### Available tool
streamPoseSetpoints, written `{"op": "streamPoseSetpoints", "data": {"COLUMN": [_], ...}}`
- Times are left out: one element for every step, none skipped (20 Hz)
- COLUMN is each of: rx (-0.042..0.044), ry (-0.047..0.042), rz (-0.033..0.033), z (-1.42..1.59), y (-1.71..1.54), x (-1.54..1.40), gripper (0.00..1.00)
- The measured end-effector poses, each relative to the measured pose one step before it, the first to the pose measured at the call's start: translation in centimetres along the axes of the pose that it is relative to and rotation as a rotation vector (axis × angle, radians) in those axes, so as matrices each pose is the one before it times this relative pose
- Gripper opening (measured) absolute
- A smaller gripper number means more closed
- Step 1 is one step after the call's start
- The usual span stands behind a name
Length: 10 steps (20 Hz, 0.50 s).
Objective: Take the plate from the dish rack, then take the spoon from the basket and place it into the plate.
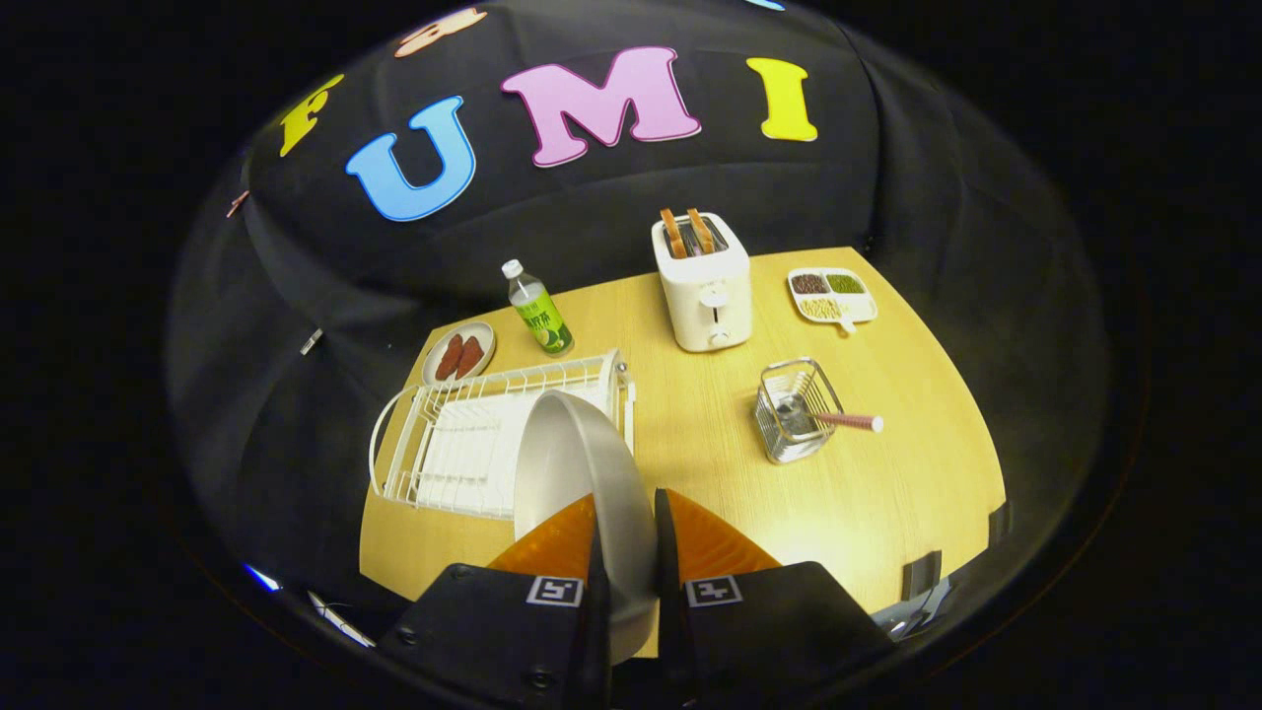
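Gripper view: the gripper (626, 537) clamps the plate (572, 463) by its rim, held above the rack (463, 444), hiding part of it. The spoon (846, 421) leans in its basket (794, 409) on the wooden table (887, 493).

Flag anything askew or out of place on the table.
Nothing spilled or damaged. The spoon leans out over the rim of the wire basket. The plate stands on edge, pinched between the tongs, above the dish rack.

Tongs (625, 523) clamped on plate (577, 463), dish rack (463, 444) beyond, on table (868, 493)
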State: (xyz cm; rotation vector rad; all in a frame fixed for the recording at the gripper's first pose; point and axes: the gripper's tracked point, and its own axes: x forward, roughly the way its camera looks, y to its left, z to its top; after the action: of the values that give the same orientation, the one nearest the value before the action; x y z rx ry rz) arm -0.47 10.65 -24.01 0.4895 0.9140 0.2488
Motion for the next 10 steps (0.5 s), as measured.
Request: {"op": "streamPoseSetpoints", "data": {"rx": [0.0202, 0.02187, 0.02013, 0.01896, 0.01207, 0.00544, 0.00107, 0.0031, 0.01025, 0.01089], "ry": [0.02831, 0.02684, 0.02657, 0.02169, 0.01821, 0.01779, 0.01657, 0.02003, 0.02121, 0.01733], "rz": [0.00296, 0.00798, 0.00698, 0.00012, -0.00668, -0.00981, -0.00894, -0.00557, 0.00161, 0.00564], "z": [-1.574, -1.476, -1.37, -1.172, -1.159, -1.144, -0.989, -0.845, -0.89, -0.645], "y": [-0.728, -0.66, -0.595, -0.61, -0.867, -0.862, -0.697, -0.623, -0.452, -0.206], "x": [-0.372, -0.169, -0.126, -0.062, -0.058, 0.244, 0.454, 0.605, 0.51, 0.632], "gripper": [0.23, 0.23, 0.23, 0.23, 0.23, 0.23, 0.23, 0.23, 0.23, 0.23]}}
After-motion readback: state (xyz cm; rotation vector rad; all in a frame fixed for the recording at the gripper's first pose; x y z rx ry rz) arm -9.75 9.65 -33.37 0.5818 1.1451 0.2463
